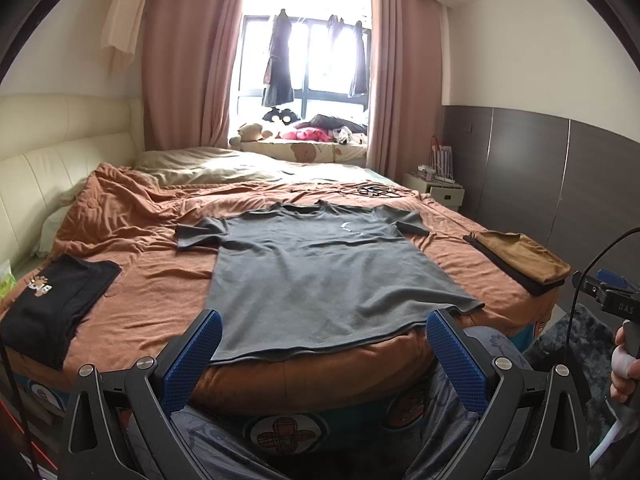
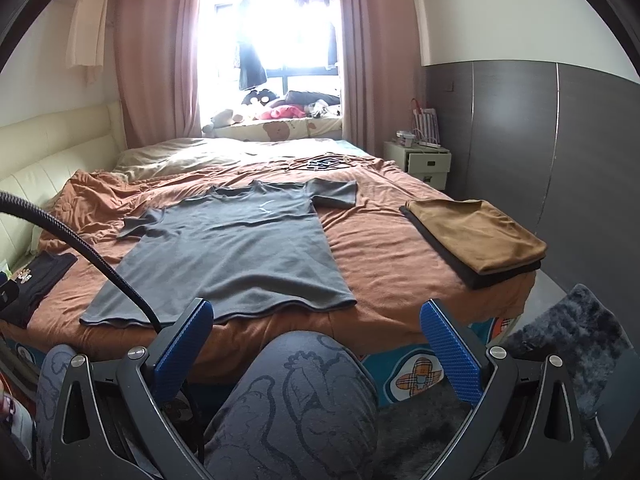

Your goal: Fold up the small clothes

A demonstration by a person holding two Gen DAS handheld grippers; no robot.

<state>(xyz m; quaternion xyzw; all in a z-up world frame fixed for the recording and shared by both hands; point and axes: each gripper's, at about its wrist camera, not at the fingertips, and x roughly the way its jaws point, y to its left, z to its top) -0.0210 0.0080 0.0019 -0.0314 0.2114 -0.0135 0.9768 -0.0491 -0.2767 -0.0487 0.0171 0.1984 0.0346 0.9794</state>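
A grey T-shirt [image 1: 320, 272] [image 2: 236, 252] lies spread flat on the orange bedspread [image 1: 160, 280], collar toward the window, hem at the bed's near edge. My left gripper [image 1: 324, 332] hangs open just short of the hem, nothing between its blue pads. In the right wrist view my right gripper [image 2: 316, 320] is also open and empty, held back from the bed above a person's patterned trouser leg [image 2: 296, 400]. The shirt's hem lies ahead and to its left. The right gripper's body and the hand holding it [image 1: 624, 360] show at the far right edge of the left wrist view.
A folded stack with a brown garment on top [image 1: 520, 260] [image 2: 476, 236] sits at the bed's right edge. A black printed garment [image 1: 56, 300] [image 2: 36, 280] lies at the left. Cables [image 2: 320, 164] lie farther up the bed. A nightstand [image 2: 424, 160] and dark fluffy rug [image 2: 568, 344] are to the right.
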